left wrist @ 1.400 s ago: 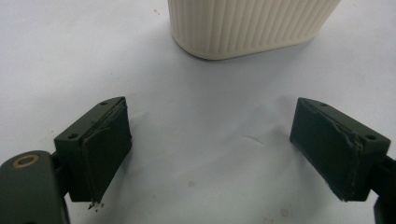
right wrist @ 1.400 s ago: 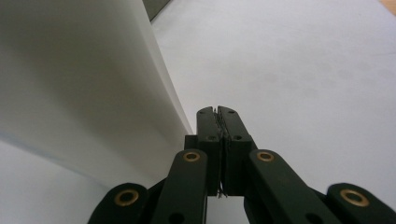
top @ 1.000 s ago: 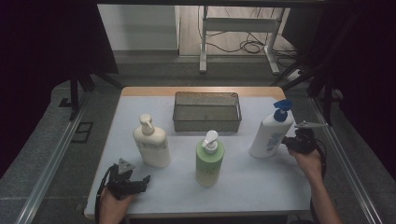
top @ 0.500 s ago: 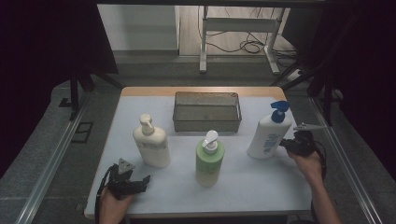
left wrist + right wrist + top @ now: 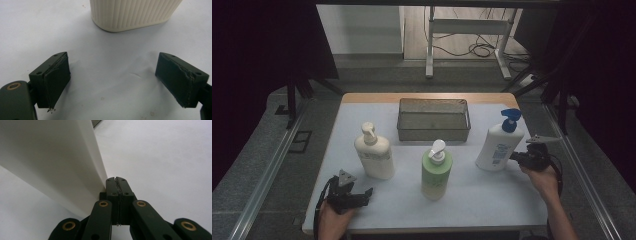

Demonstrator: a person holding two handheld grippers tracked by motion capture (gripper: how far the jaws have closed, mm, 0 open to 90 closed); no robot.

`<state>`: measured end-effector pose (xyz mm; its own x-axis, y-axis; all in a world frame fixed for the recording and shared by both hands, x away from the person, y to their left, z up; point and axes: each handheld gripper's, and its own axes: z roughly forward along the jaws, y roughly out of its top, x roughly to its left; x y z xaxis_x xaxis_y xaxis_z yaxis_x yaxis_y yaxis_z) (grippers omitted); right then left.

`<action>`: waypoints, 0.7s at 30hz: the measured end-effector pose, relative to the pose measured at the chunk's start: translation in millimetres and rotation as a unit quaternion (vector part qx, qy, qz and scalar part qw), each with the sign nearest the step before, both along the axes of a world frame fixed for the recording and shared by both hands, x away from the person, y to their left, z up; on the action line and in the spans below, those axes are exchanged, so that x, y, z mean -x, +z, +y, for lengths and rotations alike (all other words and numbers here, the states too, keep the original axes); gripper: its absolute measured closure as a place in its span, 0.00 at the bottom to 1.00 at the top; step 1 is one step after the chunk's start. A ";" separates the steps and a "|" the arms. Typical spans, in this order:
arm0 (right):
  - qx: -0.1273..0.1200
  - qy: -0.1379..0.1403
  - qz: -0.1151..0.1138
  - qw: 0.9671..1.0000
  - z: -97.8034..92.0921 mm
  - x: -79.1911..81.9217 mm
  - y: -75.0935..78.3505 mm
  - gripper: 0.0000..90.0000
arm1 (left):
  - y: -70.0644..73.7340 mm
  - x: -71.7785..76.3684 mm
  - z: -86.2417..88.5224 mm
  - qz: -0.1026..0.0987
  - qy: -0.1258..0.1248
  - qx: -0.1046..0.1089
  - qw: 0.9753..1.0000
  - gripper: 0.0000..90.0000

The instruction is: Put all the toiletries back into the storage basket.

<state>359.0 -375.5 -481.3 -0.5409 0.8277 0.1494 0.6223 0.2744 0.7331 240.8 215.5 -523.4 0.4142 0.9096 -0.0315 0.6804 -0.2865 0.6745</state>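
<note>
1. Starting at your left gripper: its jaws gape wide, holding nothing, with the cream bottle standing just ahead of the fingers.
2. Your right gripper is pressed closed, empty, tips against the tilted white bottle, which leans away leftward.
3. Judging nearness, the right hand pushes it.
</note>
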 end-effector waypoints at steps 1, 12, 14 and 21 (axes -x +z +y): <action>0.000 0.000 0.000 1.000 0.0 0.0 0.0 1.00 | 0.0 0.0 0.0 0.000 0.000 0.000 1.000 0.13; 0.002 0.017 0.000 1.000 3.6 10.6 -1.4 0.99 | 0.0 0.0 0.0 0.000 0.000 0.000 1.000 0.13; 0.002 0.017 0.000 1.000 3.5 11.7 -1.6 0.99 | 0.0 0.0 0.0 0.000 0.000 0.000 1.000 0.13; 0.000 0.022 -0.001 1.000 4.6 18.1 -2.3 0.99 | 0.0 0.0 0.0 0.000 0.000 0.000 1.000 0.13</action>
<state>340.9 -370.9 -483.6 -0.5775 0.8028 0.1487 0.6083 0.3016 0.7342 240.8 215.5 -523.5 0.4141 0.9097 -0.0317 0.6803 -0.2862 0.6747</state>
